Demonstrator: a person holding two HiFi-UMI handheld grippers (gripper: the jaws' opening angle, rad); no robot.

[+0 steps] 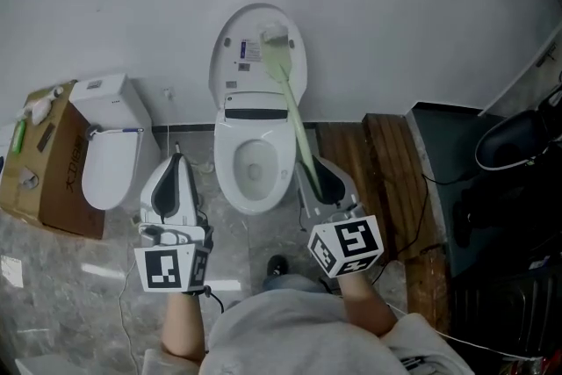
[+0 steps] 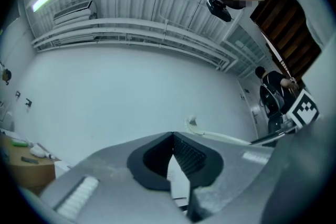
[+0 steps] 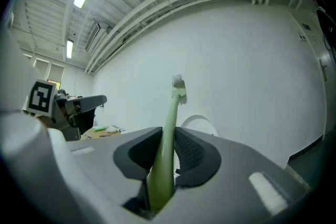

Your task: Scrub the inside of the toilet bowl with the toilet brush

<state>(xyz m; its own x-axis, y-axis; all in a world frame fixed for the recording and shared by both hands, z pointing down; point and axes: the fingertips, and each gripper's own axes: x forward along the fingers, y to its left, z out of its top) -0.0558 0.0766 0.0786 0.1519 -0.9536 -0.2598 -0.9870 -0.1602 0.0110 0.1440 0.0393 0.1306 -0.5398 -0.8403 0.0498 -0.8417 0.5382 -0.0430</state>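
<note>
The white toilet (image 1: 254, 164) stands against the wall with its lid (image 1: 259, 48) raised and the bowl open. My right gripper (image 1: 318, 173) is shut on the pale green handle of the toilet brush (image 1: 294, 114). The brush slants up and away, and its white head (image 1: 274, 37) is in front of the raised lid, above the bowl. In the right gripper view the handle (image 3: 169, 123) runs between the jaws of the right gripper (image 3: 168, 136) up to the head (image 3: 178, 86). My left gripper (image 1: 176, 164) hangs left of the bowl, shut and empty; its jaw tips (image 2: 172, 138) meet.
A second white toilet (image 1: 107, 145) and a cardboard box (image 1: 42, 161) with small items on top stand at the left. A wooden platform (image 1: 373, 162) and dark equipment (image 1: 514, 154) with cables lie at the right. The floor is grey marble tile.
</note>
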